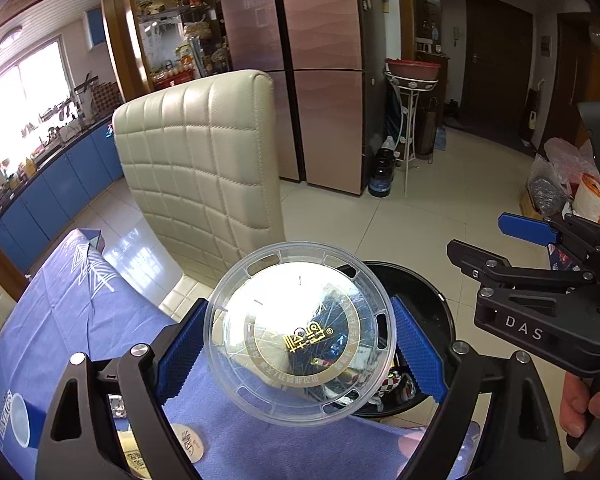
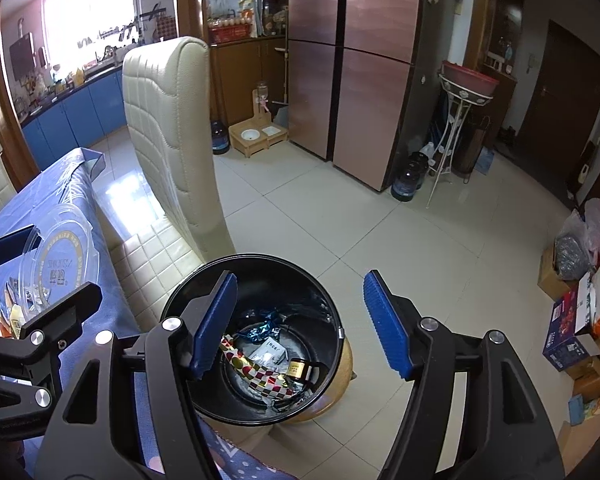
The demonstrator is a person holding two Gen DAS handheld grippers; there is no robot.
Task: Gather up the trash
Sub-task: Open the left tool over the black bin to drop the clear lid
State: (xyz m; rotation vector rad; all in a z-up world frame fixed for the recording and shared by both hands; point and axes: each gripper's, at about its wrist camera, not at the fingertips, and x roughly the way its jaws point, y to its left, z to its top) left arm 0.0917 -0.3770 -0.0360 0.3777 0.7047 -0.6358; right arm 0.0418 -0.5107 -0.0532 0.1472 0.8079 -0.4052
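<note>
The left gripper (image 1: 300, 354) holds a round clear plastic lid with a gold ring label (image 1: 300, 334) between its two blue ribbed pads, one pad pressed on each side of the rim. The lid is held in the air at the edge of the table with the blue patterned tablecloth (image 1: 72, 304), partly over the round black trash bin (image 2: 256, 336) that stands on the tiled floor just beside the table. The right gripper (image 2: 300, 324) is wide open and holds nothing; its blue pads stand well apart above the mouth of the bin. Inside the bin lie a checkered foil wrapper (image 2: 260, 374), a small white box (image 2: 269, 353) and a crumpled blue shiny wrapper (image 2: 265, 330). A cream quilted leather chair (image 2: 168, 132) stands next to the table, behind the bin. Some small wrappers (image 2: 14, 318) lie on the tablecloth near the left gripper.
</note>
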